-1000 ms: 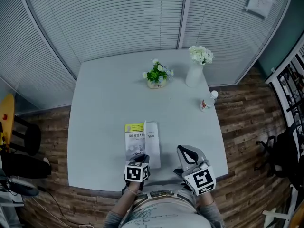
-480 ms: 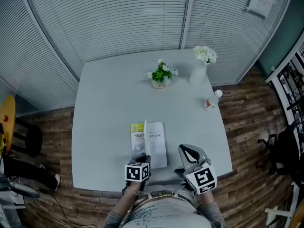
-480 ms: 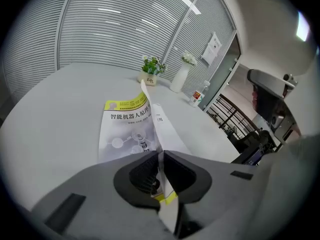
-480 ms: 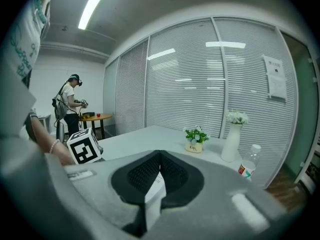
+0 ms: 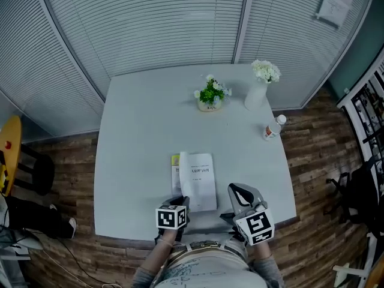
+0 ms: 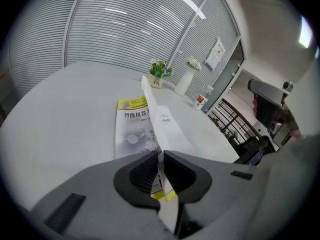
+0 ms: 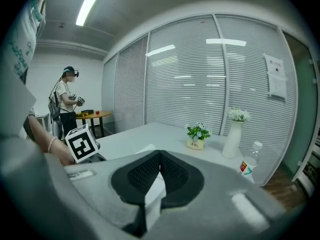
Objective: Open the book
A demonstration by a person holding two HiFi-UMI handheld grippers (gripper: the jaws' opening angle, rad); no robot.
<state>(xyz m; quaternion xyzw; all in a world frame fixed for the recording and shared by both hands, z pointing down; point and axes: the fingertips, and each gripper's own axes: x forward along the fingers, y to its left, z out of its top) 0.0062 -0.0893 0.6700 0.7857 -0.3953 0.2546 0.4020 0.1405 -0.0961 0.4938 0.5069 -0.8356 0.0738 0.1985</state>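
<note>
Lying near the front edge of the bench [image 5: 138, 137], the book [image 5: 197, 182] is partly opened. A white leaf [image 6: 167, 126] is raised at its near end and slants across the volume; whether it is the cover or a page I cannot tell. To its left the printed face with the yellow band [image 6: 131, 104] lies flat.

Judgement: opening is under way, roughly midway. The leaf is yet to be laid flat and let go.

Left hand-held gripper [image 6: 161, 155] sits at the book's near edge, jaws nearly together, pinching that thin leaf. The book runs straight ahead of it. Right hand-held gripper [image 7: 160, 154] hovers just right of the book, jaws closed on nothing.

Potted plant [image 5: 210, 95], vase [image 5: 258, 89] and bottle [image 5: 272, 126] stand well apart at the back.
</note>
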